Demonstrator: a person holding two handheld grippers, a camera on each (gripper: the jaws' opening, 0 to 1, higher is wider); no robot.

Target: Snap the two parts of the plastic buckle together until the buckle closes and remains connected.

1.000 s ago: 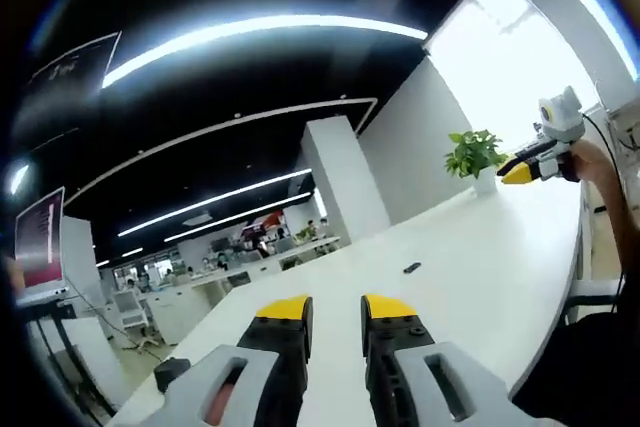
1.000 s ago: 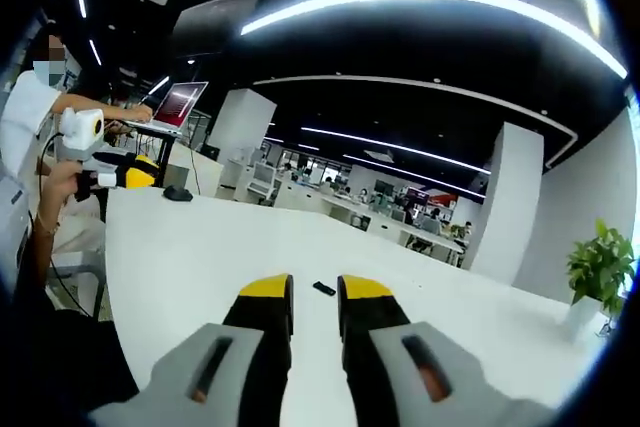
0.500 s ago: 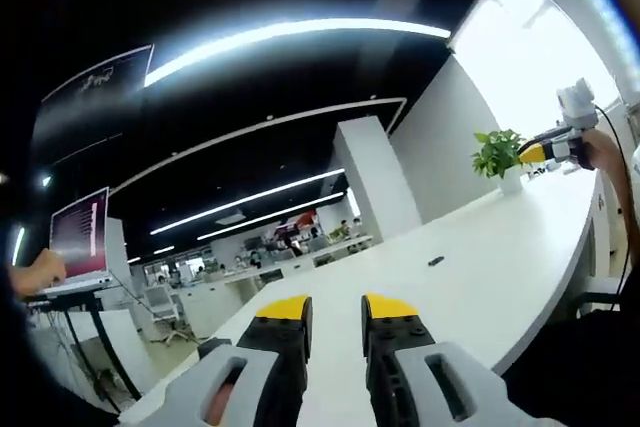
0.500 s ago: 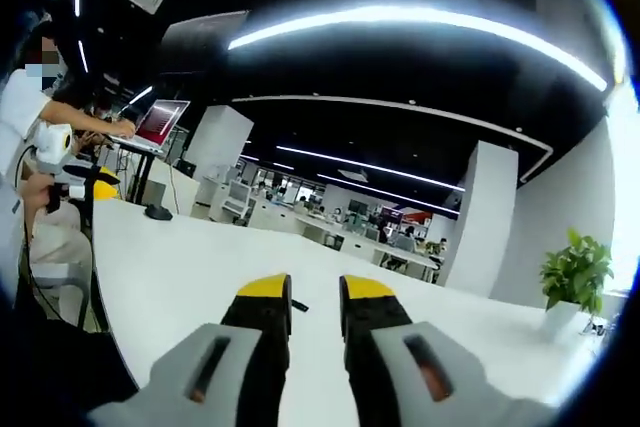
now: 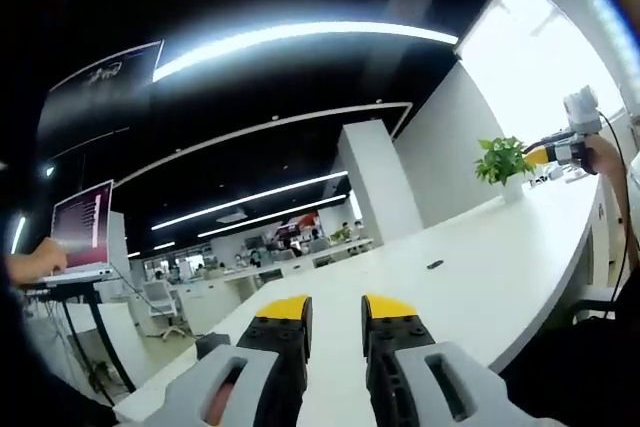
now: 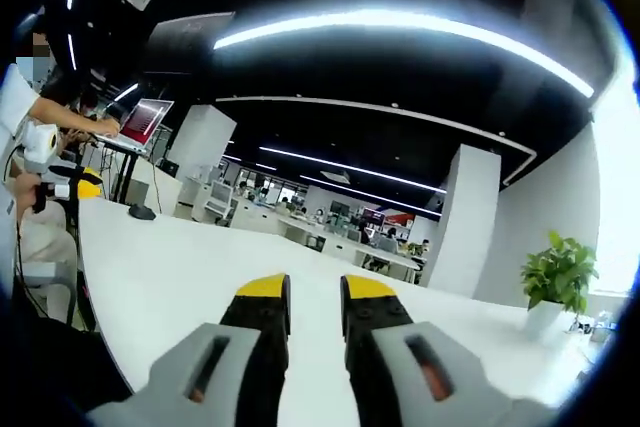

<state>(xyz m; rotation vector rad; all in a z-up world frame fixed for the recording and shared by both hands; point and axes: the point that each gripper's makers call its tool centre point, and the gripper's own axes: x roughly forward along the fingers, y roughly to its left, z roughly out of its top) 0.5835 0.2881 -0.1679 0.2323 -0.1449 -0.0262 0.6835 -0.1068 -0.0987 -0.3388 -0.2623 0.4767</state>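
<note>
A long white table [image 5: 470,277] was seen stretching away through a large open-plan office in the left gripper view, and the same white surface [image 6: 170,277] was seen in the right gripper view. A green potted plant in a white pot [image 5: 503,161] was placed at the far end of the table by the bright wall, also seen at the right of the right gripper view [image 6: 553,282]. An open laptop with a red-lit screen [image 5: 82,237] was raised on a stand beside the table, with a person's hand at it; it was also caught in the right gripper view [image 6: 142,123]. The left gripper [image 5: 336,309], grey-bodied with yellow-tipped black jaws, was held above the table with its jaws narrowly parted and nothing between them — it also appeared far left in the right gripper view [image 6: 82,185]. The right gripper [image 6: 315,288] was held likewise, narrowly parted and empty, and was seen far off at the table's end [image 5: 545,154]. A small dark object [image 5: 434,265] — presumably the plastic buckle, too small to tell — was lying on the table, well apart from both grippers. A dark computer mouse [image 6: 141,212] was resting near the table's left edge.
</note>
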